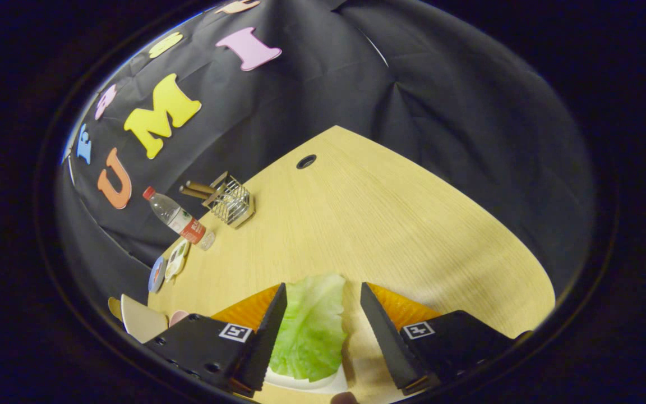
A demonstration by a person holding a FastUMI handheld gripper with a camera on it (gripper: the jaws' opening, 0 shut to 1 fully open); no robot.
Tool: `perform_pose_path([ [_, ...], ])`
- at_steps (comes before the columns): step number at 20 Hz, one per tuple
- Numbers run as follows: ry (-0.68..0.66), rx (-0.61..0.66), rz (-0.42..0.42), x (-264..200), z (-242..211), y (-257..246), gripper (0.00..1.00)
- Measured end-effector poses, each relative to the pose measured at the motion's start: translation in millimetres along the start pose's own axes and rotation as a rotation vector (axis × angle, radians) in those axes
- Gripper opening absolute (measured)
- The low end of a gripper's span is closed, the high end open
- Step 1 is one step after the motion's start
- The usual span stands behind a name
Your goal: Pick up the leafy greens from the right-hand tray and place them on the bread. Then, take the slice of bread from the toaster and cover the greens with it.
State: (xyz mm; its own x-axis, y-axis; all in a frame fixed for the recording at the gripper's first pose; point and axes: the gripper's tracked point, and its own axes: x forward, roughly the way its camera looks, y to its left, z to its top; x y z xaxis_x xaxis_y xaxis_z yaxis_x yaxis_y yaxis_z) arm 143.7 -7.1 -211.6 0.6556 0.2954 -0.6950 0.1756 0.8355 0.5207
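Between the 2 fingers of the gripper [323,331], set wide apart, the leafy greens [309,331] are seen on a white tray [306,384]; no finger contact is discernible. Beyond, on the wooden table [379,224], a wire rack [232,201] and bottle [180,219] are noted.

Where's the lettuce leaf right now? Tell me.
In the gripper view the lettuce leaf lies on a white plate between the open gripper fingers, on the wooden table.
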Motion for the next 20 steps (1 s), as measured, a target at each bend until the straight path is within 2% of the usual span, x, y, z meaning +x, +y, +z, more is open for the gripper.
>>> perform_pose_path([
  [2,0.012,0.029,0.025,7.0,-1.9,4.3,0.82],
  [3,0.011,0.043,0.041,8.6,-0.5,7.3,0.76],
  [8,0.023,0.024,0.043,20.8,-0.1,8.7,0.21],
  [11,0.024,0.028,0.072,14.1,2.4,13.2,0.01],
  [20,-0.115,-0.053,0.198,-49.9,19.2,65.2,0.00],
])
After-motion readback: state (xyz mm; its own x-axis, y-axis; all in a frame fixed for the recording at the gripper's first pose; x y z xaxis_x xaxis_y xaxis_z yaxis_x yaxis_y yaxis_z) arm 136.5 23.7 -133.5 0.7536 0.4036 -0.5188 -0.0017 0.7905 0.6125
